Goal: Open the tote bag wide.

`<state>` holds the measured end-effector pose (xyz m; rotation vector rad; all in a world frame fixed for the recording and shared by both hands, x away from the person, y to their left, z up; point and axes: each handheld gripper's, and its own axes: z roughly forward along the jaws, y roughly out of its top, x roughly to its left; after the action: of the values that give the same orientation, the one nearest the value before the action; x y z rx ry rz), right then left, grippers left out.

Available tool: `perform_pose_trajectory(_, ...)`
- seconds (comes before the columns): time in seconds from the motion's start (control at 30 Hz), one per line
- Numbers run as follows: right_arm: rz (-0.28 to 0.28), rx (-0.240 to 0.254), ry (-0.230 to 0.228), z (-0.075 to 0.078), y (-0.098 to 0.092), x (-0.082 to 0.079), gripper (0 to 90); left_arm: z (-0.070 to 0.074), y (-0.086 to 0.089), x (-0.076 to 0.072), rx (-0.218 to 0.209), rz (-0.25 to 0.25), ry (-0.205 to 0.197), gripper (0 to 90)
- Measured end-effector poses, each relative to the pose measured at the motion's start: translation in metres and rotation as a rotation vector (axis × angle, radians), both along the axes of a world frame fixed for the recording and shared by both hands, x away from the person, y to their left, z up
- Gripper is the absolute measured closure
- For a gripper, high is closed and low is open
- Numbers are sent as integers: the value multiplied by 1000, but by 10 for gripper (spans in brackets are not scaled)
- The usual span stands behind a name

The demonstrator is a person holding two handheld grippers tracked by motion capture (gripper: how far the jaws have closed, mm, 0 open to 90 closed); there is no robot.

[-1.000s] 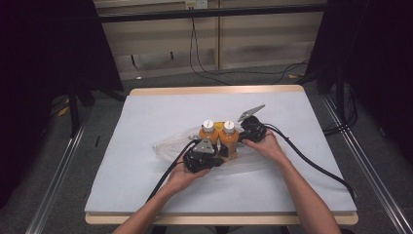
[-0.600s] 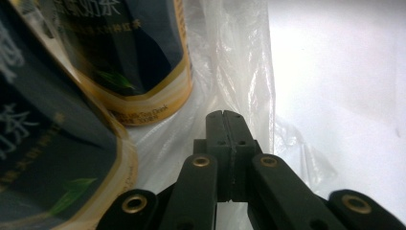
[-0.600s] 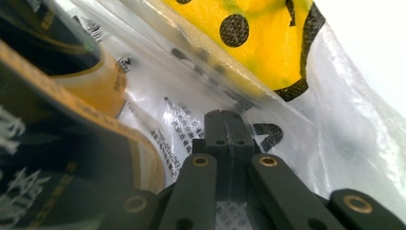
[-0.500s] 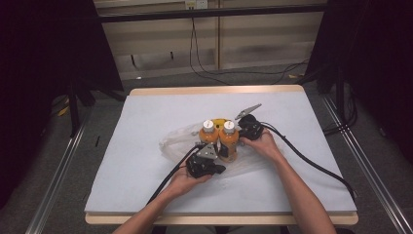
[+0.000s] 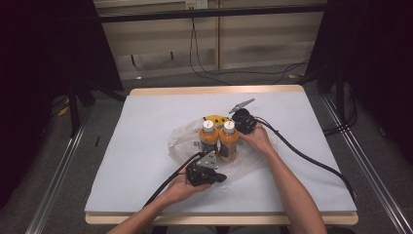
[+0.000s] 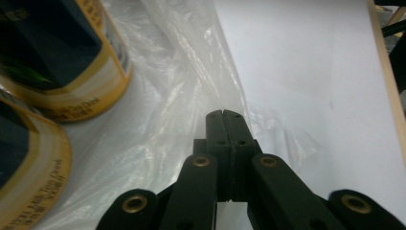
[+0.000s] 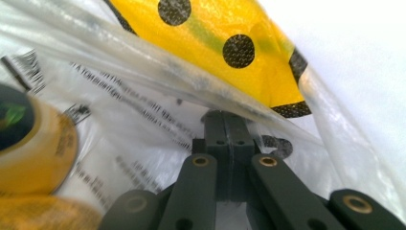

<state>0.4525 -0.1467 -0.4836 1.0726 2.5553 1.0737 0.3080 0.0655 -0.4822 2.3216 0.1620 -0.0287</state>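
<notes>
Two orange bottles [image 5: 208, 139] [image 5: 229, 142] with white caps stand side by side on a clear plastic bag [image 5: 181, 141] in the middle of the white table [image 5: 141, 117]. A yellow packet with black dots [image 5: 216, 118] lies just behind them, under the film [image 7: 215, 43]. My left gripper [image 5: 221, 178] is in front of the bottles, jaws shut on a fold of the bag [image 6: 182, 96], with creases running out from the tips [image 6: 224, 115]. My right gripper [image 5: 237, 122] is behind the bottles, jaws shut on the bag's edge [image 7: 143, 72] beside the yellow packet.
Black cables [image 5: 311, 161] trail from the right gripper across the table's right side, and one runs from the left gripper off the front edge. Dark frames and rails stand on the floor on both sides of the table. A wooden rim [image 5: 214, 89] borders the table.
My right gripper has shifted a little to the left and away, drawing the bag with it. The film that lay spread to the left has gathered in around the bottles. My left gripper has barely moved.
</notes>
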Motion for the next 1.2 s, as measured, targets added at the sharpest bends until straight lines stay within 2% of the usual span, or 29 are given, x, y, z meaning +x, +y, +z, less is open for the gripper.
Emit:
perform_pose_trajectory(0.07, -15, 10, 4, -1, 2, 3, 900, 0, 0, -4, -4, -11, -4, 900)
perform_pose_trajectory(0.1, -28, 32, 12, -2, 1, 6, 900, 1, 0, -4, 4, -21, -5, 900)
perform_pose_trajectory(0.2, -48, 53, 13, -4, 2, 9, 900, 0, 1, -7, -11, -35, 12, 900)
perform_pose_trajectory(0.27, -53, 52, 8, -4, 3, 12, 900, -1, 1, -10, -21, -39, 7, 900)
perform_pose_trajectory(0.33, -67, 39, 2, -4, 5, 15, 900, 0, 1, -11, -3, -40, 3, 900)
perform_pose_trajectory(0.37, -75, 38, 4, -3, 5, 15, 900, 0, 1, -12, -17, -42, 3, 900)
perform_pose_trajectory(0.43, -86, 28, -1, -3, 6, 17, 900, 0, 1, -14, -12, -47, -1, 900)
perform_pose_trajectory(0.47, -95, 29, -1, -3, 8, 18, 900, 2, 2, -14, 15, -47, -8, 900)
perform_pose_trajectory(0.5, -95, 23, -4, -3, 8, 19, 900, 0, 2, -14, -11, -48, -1, 900)
perform_pose_trajectory(0.53, -101, 12, -2, -2, 8, 20, 900, 1, 2, -13, -2, -49, 1, 900)
perform_pose_trajectory(0.57, -100, 11, -6, -2, 8, 20, 900, 0, 2, -12, -10, -41, 8, 900)
perform_pose_trajectory(0.67, -114, -1, -17, -2, 10, 23, 900, 1, 6, -7, 2, -25, 6, 900)
perform_pose_trajectory(0.7, -116, -6, -17, -2, 10, 24, 900, 0, 7, -5, -17, -14, 8, 900)
perform_pose_trajectory(0.77, -125, -3, -23, -2, 10, 27, 900, -1, 9, -1, -14, 5, 6, 900)
perform_pose_trajectory(0.9, -142, 1, -21, -3, 9, 31, 900, -2, 9, -1, -24, 12, 1, 900)
perform_pose_trajectory(0.93, -138, 1, -21, -3, 9, 33, 900, -1, 10, -2, -14, 17, 3, 900)
perform_pose_trajectory(0.97, -137, -3, -25, -3, 9, 34, 900, -2, 9, -2, -25, 13, 0, 900)
perform_pose_trajectory(1.03, -150, -15, -31, -3, 10, 35, 900, -1, 8, -5, -20, -11, 21, 900)
perform_pose_trajectory(1.1, -153, -4, -36, -4, 10, 37, 900, 0, 5, -10, -10, -39, 14, 900)
perform_pose_trajectory(1.2, -159, -16, -25, -2, 11, 37, 900, 2, 2, -13, 7, -54, 1, 900)
